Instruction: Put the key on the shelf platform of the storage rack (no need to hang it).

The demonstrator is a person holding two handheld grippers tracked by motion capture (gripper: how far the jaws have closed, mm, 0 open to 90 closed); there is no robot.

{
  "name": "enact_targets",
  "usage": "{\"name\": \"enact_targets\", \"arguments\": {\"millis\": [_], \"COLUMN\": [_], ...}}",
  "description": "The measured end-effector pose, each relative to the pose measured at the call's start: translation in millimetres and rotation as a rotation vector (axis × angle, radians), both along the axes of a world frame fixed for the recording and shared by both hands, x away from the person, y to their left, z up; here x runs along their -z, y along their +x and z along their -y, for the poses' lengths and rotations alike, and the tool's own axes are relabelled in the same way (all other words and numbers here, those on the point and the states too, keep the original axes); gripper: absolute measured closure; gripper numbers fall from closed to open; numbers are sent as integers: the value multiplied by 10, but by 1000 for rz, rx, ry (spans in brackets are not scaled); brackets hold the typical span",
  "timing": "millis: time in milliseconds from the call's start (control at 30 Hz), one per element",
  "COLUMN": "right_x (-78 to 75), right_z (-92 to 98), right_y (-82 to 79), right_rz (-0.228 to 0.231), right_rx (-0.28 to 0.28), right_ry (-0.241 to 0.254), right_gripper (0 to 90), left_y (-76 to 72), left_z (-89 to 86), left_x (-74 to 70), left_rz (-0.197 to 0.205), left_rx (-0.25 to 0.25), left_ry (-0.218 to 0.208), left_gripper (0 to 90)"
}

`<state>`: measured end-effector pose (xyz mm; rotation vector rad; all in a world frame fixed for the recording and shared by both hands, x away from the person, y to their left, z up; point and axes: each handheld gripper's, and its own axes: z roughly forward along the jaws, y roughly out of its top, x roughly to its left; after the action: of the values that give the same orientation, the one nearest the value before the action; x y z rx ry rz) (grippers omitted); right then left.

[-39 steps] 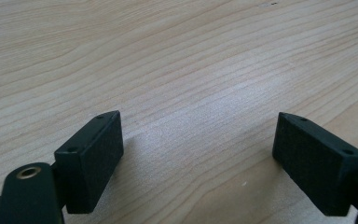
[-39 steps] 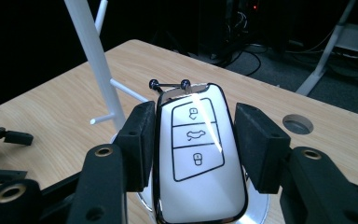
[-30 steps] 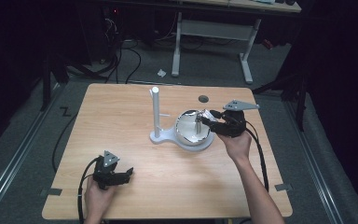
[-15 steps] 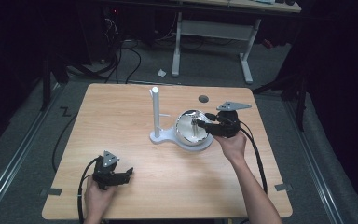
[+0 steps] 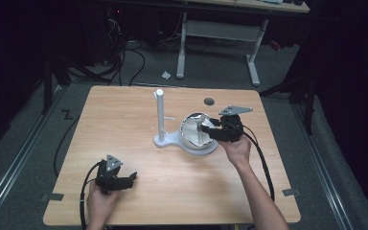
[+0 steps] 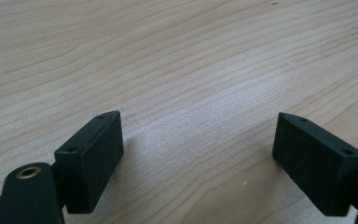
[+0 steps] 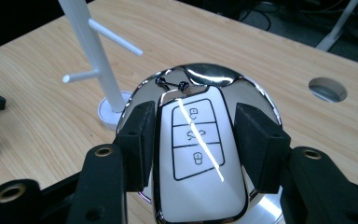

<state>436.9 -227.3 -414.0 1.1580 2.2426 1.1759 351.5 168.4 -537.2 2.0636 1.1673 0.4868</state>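
A white key fob with a chrome edge and three button icons sits between the jaws of my right gripper, whose pads press on its two long sides. A short black cord loop hangs from its far end. The fob is held just over a shiny round dish. In the high view the right gripper reaches from the right over the dish. My left gripper rests near the table's front left, open, with bare wood between its pads.
A white stand with thin side pegs rises just left of the dish on a shared white base; its post is close ahead of the fob. A round hole is in the wooden table behind the dish. Cables trail from both grippers.
The right gripper has edged slightly down and left over the dish with the key fob still in it. The left gripper has stayed put.
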Motion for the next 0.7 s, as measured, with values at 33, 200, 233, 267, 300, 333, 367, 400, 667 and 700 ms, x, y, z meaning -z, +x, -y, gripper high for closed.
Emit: {"name": "enact_targets", "arguments": {"millis": [33, 200, 233, 267, 300, 333, 367, 400, 667, 700], "right_x": [34, 118, 118, 143, 175, 181, 183, 184, 230, 239], "right_z": [-4, -5, -5, 0, 4, 3, -3, -11, -64, -62], "right_y": [21, 50, 50, 58, 73, 79, 80, 83, 126, 134], "right_rz": [-8, -29, -29, -37, -50, -46, -42, -37, -40, -40], "right_rx": [-4, 3, 3, 3, 6, 5, 8, 9, 18, 19], "right_ry": [10, 38, 38, 44, 43, 39, 37, 34, 13, 17], "right_gripper": [505, 504, 504, 505, 504, 504, 504, 503, 502, 502], "left_y": [0, -2, -2, -2, -2, -2, -2, -2, -4, -4], "left_z": [1, 0, 0, 0, 0, 0, 0, 0, 1, 1], "left_x": [1, 0, 0, 0, 0, 0, 0, 0, 0, 0], "left_rz": [0, 0, 0, 0, 0, 0, 0, 0, 0, 0], "left_rx": [-1, 1, 1, 1, 0, 1, 1, 1, 0, 0], "left_ry": [-2, 1, 1, 1, 1, 1, 1, 1, 0, 0], "left_gripper": [166, 166, 166, 166, 166, 166, 166, 166, 166, 166]}}
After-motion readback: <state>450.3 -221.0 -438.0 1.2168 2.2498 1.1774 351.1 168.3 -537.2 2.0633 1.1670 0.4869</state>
